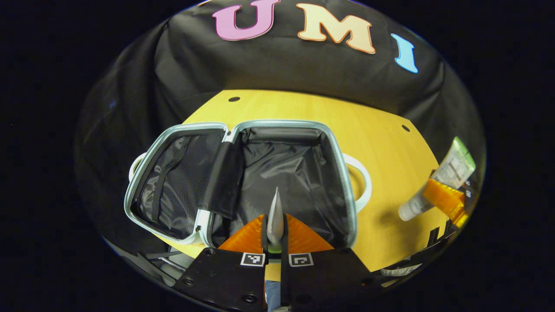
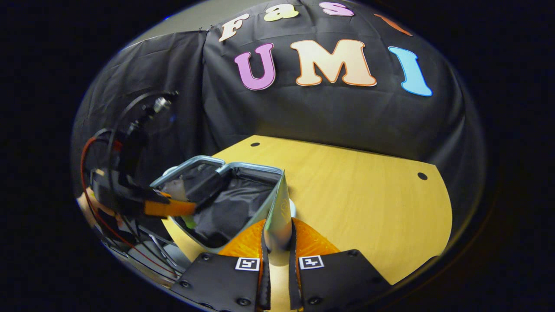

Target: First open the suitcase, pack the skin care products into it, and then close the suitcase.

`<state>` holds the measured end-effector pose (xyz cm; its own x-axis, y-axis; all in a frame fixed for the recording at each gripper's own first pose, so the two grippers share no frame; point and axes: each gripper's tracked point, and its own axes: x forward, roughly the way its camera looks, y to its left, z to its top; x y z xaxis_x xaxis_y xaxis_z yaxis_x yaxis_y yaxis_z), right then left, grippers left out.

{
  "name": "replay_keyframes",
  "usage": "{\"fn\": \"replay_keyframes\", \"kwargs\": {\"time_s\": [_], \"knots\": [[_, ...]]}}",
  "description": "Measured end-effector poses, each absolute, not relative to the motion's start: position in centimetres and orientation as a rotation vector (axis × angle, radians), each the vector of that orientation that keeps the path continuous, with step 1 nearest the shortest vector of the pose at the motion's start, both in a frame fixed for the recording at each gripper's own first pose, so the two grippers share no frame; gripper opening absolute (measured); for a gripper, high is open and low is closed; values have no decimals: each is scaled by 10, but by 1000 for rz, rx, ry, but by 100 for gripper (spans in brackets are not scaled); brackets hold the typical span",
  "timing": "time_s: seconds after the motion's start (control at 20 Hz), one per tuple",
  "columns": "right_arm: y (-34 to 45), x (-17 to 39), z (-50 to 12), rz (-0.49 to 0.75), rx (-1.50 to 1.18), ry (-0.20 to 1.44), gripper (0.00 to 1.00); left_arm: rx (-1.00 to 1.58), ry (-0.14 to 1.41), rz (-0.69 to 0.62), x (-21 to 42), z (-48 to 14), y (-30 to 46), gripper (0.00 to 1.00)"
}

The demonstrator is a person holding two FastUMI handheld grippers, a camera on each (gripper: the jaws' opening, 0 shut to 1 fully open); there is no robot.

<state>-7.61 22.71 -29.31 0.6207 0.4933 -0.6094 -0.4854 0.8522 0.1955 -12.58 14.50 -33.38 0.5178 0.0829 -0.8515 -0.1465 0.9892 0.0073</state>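
— What's the left claw (image 1: 275,236) doing?

— In the left gripper view it's sitting at the bottom centre, its fingers pinching a slim silvery tube (image 1: 275,216) between them. The tube is pointing up, over the open case (image 1: 243,182).

— And the case?

— It's lying open on the worktop (image 1: 390,164), filling the middle of that view. Both halves are showing dark lining, the lid half to the left, the deeper half in the centre, with a pale rim running round each. A white handle is sticking out on the right side.

— The right claw (image 2: 277,242)?

— In the right gripper view it's at the bottom centre, narrowed on a second tube (image 2: 277,216), which is standing upright between its fingers. That tube is sitting just at the near right edge of the case in the picture. In the left gripper view you're seeing the same tube at the far right, cap down, tilted, held above the worktop.

— Anything else?

— The left claw is showing at centre left of the right gripper view, reaching over the case, with cables trailing behind it.
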Motion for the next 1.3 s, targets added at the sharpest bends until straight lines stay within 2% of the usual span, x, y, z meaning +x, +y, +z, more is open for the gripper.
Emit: {"fn": "replay_keyframes", "kwargs": {"time_s": [0.25,0.4,0.6,0.8,0.85,0.9,0.95,1.1,1.25,1.3], "knots": [[295,-84,-299,587,32,763,18,-97,1097,71,-118,-360,162,6],[322,-83,-312,562,45,795,18,-92,1142,6,-119,-376,169,7],[332,-87,-336,473,41,884,19,-77,1163,-99,-109,-385,166,7],[335,-99,-356,458,2,960,18,-120,1146,-144,-99,-389,159,12],[336,-98,-359,462,-6,968,19,-152,1134,-166,-98,-386,153,11],[337,-99,-364,458,-13,982,19,-180,1115,-187,-97,-378,148,24],[338,-99,-372,450,-22,1004,18,-192,1082,-205,-92,-368,146,33],[341,-102,-393,425,-31,1054,18,-155,953,-215,-73,-338,157,86],[346,-101,-409,393,-39,1080,20,-157,849,-188,-58,-310,179,88],[350,-98,-408,386,-32,1072,18,-157,827,-173,-57,-299,188,89]]}}
